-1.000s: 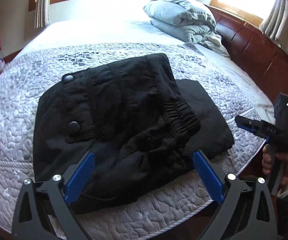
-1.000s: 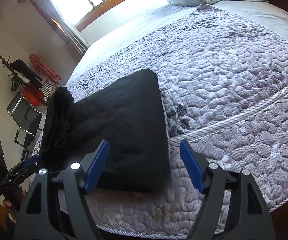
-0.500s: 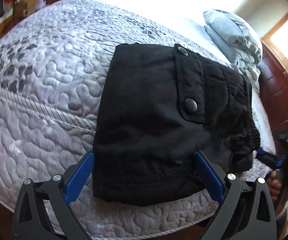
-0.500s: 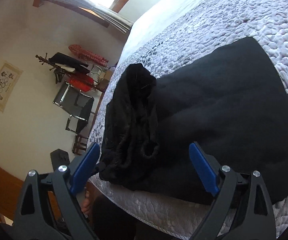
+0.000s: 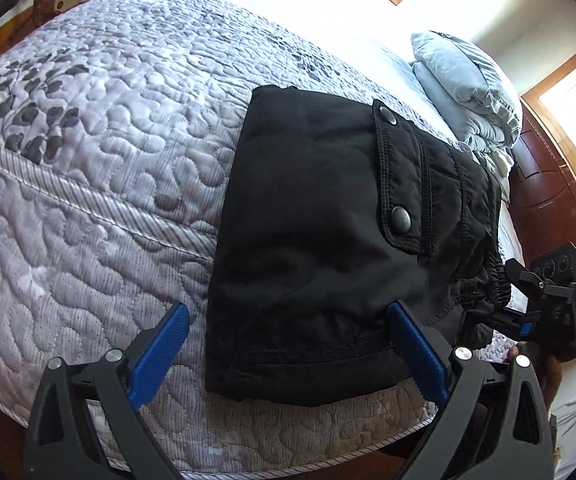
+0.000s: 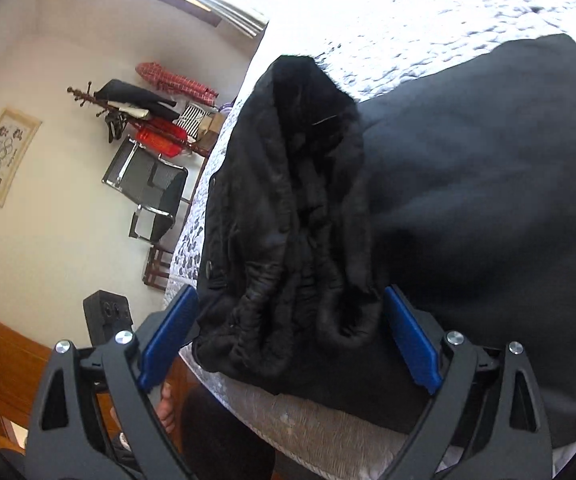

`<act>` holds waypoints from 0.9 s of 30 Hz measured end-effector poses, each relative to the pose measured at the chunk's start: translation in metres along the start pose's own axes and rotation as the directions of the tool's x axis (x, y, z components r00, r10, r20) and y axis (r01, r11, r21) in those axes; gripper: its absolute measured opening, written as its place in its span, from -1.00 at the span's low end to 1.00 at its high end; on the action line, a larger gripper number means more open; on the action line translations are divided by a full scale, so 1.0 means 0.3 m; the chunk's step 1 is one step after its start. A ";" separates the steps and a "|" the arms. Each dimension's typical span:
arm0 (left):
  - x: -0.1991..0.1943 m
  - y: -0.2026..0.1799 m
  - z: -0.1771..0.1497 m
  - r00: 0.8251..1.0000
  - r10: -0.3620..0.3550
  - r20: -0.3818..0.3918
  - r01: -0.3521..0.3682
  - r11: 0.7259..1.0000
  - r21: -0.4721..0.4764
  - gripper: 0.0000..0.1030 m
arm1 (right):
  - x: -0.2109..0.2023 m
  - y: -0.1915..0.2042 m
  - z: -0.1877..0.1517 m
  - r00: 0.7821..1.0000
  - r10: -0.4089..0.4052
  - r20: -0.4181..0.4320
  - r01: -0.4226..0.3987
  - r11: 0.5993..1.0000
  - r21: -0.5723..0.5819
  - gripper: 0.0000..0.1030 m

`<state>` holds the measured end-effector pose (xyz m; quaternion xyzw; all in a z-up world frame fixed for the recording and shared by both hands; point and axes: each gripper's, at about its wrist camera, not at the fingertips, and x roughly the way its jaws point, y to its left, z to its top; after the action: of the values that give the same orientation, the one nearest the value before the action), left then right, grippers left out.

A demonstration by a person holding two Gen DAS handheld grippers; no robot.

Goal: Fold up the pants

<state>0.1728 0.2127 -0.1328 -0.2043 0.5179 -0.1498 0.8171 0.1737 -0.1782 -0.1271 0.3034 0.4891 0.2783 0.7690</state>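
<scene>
On the quilt [image 5: 88, 184] near the bed's front edge lie the black pants [image 5: 320, 240], folded into a thick rectangular bundle. A pocket flap [image 5: 402, 184] with two metal snaps faces up on top, and the gathered elastic waistband [image 6: 288, 312] bunches at the bundle's right end.

From the left wrist view, the left gripper [image 5: 288, 354] hovers at the bundle's near edge with its jaws wide apart, holding nothing. One blue pad sits over bare quilt just left of the pants, the other over the black cloth near the front right corner.

From the right wrist view, the right gripper [image 6: 288, 340] faces the waistband end, jaws also wide apart, one blue pad on each side of the bunched cloth; whether they touch it cannot be told. A flat dark cloth [image 6: 488, 200] lies under the bundle and spreads out to its right.

Grey pillows [image 5: 464, 80] are stacked at the far end of the bed. A chair [image 6: 148, 188] and a coat rack [image 6: 128, 108] stand by the wall.
</scene>
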 end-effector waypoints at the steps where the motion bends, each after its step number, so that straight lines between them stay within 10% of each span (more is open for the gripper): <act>1: -0.002 0.003 -0.001 1.000 -0.004 -0.002 0.004 1.000 -0.005 0.93 | 0.013 0.008 0.001 1.000 0.005 -0.002 -0.005 1.000 -0.006 0.76; 7: -0.021 0.007 0.001 1.000 -0.002 0.004 0.003 1.000 -0.011 0.93 | 0.058 0.018 0.012 1.000 -0.015 -0.003 0.015 0.999 -0.029 -0.24; 27: -0.100 0.029 0.010 0.998 0.029 0.047 -0.025 0.997 -0.077 0.93 | -0.100 0.182 0.041 0.996 0.036 0.082 -0.016 0.974 -0.225 -0.45</act>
<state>0.1632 0.2344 -0.1122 -0.2321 0.5061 -0.1138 0.8228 0.1668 -0.1662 -0.0650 0.2329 0.4174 0.3285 0.8147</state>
